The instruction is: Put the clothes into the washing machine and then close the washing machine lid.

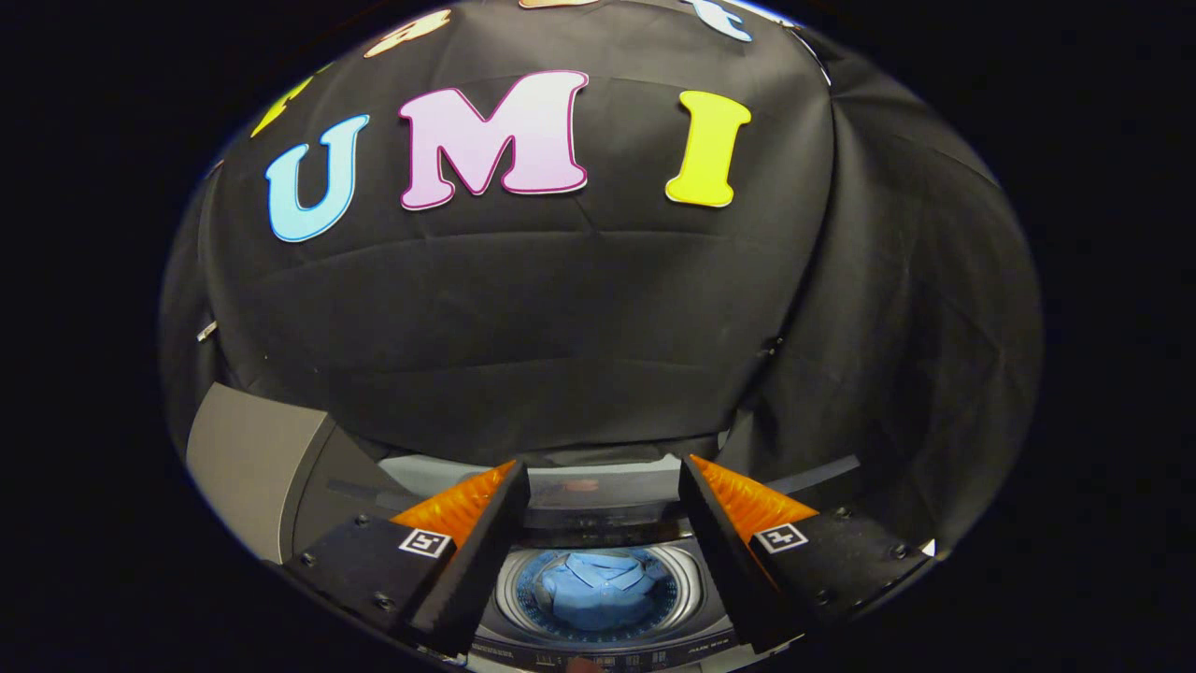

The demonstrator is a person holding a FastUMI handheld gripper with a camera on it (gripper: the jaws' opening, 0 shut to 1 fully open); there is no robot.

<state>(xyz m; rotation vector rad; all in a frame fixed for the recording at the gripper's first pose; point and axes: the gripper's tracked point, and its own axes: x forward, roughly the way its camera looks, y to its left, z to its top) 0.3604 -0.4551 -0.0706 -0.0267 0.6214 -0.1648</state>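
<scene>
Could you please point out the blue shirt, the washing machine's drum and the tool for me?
Blue collared shirt [598, 591]: gripper view, on its folded chest, below the collar.
Round metal washing machine drum [690, 589]: gripper view, on its right inner wall.
Tool [604, 486]: gripper view, midway between its open fingertips, holding nothing.

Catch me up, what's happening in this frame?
A person holds the gripper above a top-loading washing machine, its fingers spread wide with nothing between them. A blue shirt already lies in the drum, seen below and between the fingers. The lid appears to be the grey panel standing raised at one side, so closing it looks like the step left.
</scene>
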